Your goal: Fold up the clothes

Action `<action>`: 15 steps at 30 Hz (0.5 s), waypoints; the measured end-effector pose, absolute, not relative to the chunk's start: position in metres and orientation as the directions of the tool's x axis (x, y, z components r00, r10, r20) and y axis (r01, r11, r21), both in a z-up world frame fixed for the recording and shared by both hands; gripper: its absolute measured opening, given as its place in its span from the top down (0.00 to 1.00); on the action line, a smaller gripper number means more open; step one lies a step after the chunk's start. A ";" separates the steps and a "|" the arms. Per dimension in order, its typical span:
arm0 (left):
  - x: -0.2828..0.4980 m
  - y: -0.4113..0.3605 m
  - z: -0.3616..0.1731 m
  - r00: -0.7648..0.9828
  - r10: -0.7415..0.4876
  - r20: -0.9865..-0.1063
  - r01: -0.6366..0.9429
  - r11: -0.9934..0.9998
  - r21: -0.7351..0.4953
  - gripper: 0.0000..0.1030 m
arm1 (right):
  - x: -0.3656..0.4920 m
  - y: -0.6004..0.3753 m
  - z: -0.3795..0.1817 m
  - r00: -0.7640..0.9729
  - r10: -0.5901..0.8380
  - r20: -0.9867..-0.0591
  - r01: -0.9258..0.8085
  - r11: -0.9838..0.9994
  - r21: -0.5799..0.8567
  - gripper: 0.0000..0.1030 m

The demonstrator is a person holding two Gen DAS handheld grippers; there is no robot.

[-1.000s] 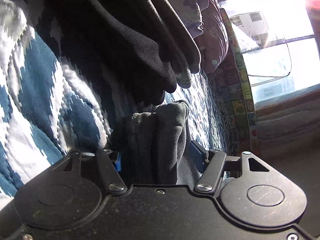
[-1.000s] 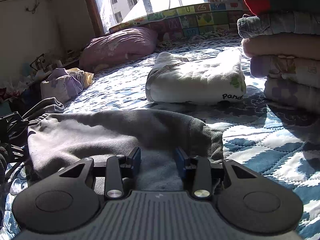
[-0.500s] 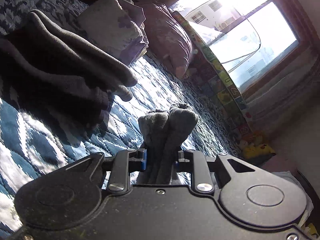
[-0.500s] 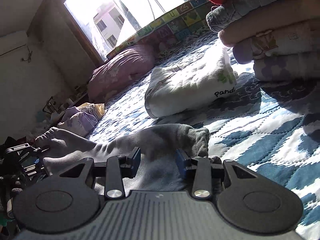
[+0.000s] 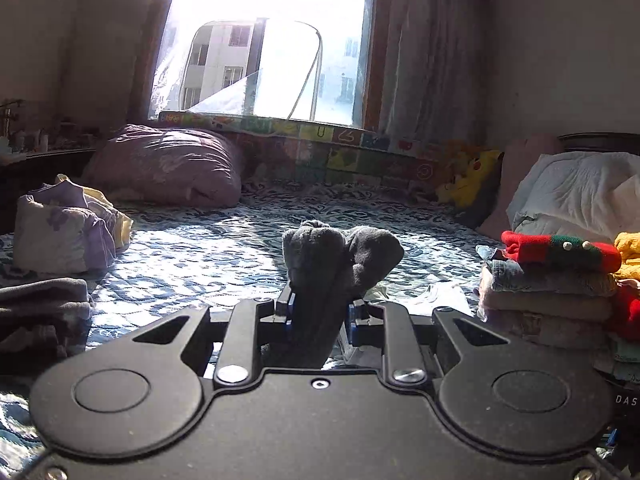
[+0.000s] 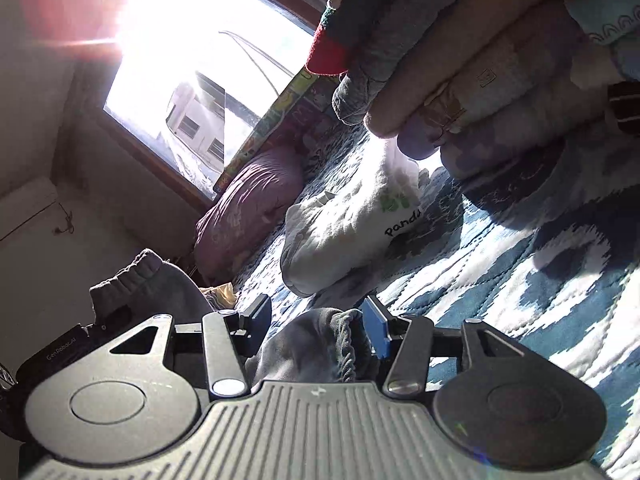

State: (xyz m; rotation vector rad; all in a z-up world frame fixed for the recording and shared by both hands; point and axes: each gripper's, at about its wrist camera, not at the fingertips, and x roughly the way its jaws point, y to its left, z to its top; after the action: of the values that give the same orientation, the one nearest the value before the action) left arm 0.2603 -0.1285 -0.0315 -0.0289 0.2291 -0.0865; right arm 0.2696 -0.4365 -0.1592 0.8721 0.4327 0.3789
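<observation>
A grey garment [image 5: 340, 258] is bunched up and pokes out between the fingers of my left gripper [image 5: 318, 316], which is shut on it above the blue patterned quilt [image 5: 200, 256]. In the right wrist view another part of the grey garment [image 6: 320, 340] lies between the blue pads of my right gripper [image 6: 318, 326]. Its jaws stand apart, wider than the cloth, so this gripper is open. At that view's left edge a ribbed grey cuff [image 6: 136, 276] sticks up above the left gripper's black body.
A tall stack of folded clothes [image 5: 552, 280] stands at the right, looming close in the right wrist view [image 6: 480, 60]. A folded white panda garment [image 6: 352, 224], a purple pillow [image 5: 168, 168], a lavender pile [image 5: 60, 232], dark clothes [image 5: 40, 312] and a white duvet [image 5: 580, 192] lie on the bed.
My left gripper swung up from facing the quilt to level with the window, still holding the grey garment. My right gripper tilted toward the stack and its jaws widened.
</observation>
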 end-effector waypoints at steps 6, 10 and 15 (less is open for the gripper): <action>0.247 -0.208 -0.079 0.972 -0.091 -0.215 0.153 0.943 0.295 0.80 | 0.265 -0.456 -0.163 0.861 0.463 -0.211 -0.107 0.570 0.814 0.38; 0.230 -0.242 -0.111 0.974 -0.106 -0.202 0.191 0.861 0.471 0.80 | 0.265 -0.461 -0.164 0.864 0.454 -0.216 -0.098 0.572 0.814 0.38; 0.215 -0.261 -0.146 0.972 -0.112 -0.207 0.218 0.759 0.614 0.80 | 0.264 -0.461 -0.163 0.865 0.451 -0.220 -0.100 0.584 0.806 0.37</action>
State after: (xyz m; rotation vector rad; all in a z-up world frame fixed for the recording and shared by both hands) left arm 0.2152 -0.2606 -0.1458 0.6866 0.1614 -0.1801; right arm 0.2636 -0.4612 -0.1631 0.8956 0.4304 0.3331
